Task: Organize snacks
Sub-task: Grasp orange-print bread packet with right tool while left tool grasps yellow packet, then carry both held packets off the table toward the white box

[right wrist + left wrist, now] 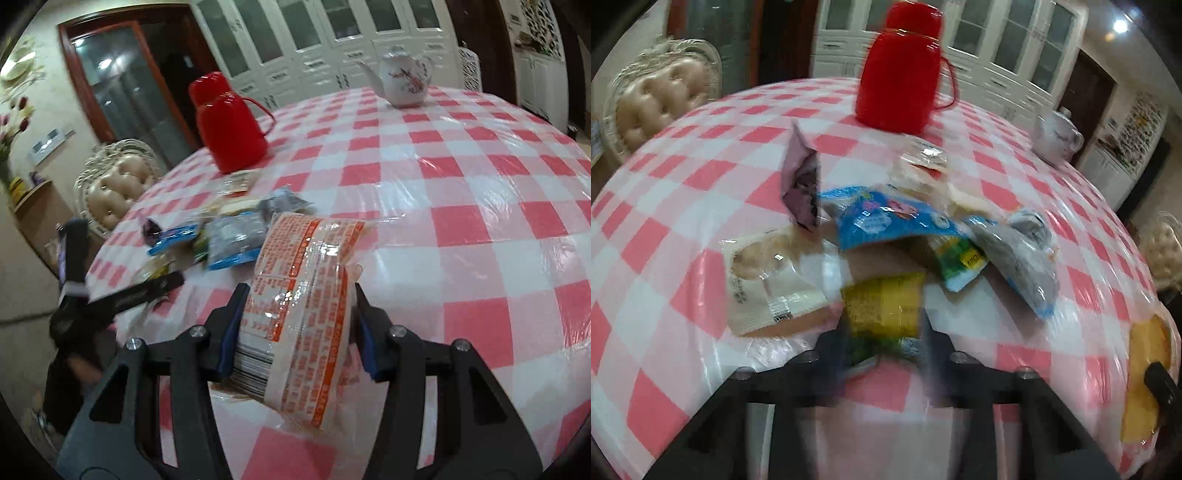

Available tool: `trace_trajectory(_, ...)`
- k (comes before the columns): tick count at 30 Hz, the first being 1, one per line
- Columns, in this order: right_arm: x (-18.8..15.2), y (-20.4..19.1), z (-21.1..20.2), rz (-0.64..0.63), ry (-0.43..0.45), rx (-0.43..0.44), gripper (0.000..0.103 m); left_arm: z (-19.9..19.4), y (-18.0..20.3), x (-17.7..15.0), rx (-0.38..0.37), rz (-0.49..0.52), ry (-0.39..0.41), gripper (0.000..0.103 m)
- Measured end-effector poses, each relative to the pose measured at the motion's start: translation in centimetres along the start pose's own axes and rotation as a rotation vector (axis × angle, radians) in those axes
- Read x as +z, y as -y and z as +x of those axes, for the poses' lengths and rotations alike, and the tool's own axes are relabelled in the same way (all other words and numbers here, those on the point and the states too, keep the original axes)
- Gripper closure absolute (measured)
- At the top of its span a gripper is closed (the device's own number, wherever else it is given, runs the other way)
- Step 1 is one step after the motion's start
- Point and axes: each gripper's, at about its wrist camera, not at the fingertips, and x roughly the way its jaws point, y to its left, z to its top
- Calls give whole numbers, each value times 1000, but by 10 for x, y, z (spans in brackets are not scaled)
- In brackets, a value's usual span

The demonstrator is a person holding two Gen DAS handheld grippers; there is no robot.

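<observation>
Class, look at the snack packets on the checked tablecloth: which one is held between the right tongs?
The clear packet with orange print, apart from the pile. The right tongs hold its sides; the other packets lie heaped near the red flask.

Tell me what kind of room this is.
Probably a home dining room: a table with a pink checked tablecloth, tufted dining chairs, white glass-door cabinets, and a porcelain teapot.

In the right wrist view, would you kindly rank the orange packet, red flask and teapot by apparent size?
1. Orange packet, though it lies nearest the camera, which inflates it.
2. Red flask.
3. Teapot, farthest away, so its real size is unsure.
</observation>
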Motion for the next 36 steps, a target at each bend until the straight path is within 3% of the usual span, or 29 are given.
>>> trace_trajectory(6, -15, 1, 2, 15, -7, 59, 46, -50, 10, -40, -62, 79, 89, 72)
trace_trajectory(12, -19, -2, -1, 5, -3, 61, 46, -70, 39, -66, -16, 171, 120, 72)
trace_trajectory(36, -57, -23, -49, -66, -13, 44, 46, -103, 60, -100, -69, 233, 117, 71)
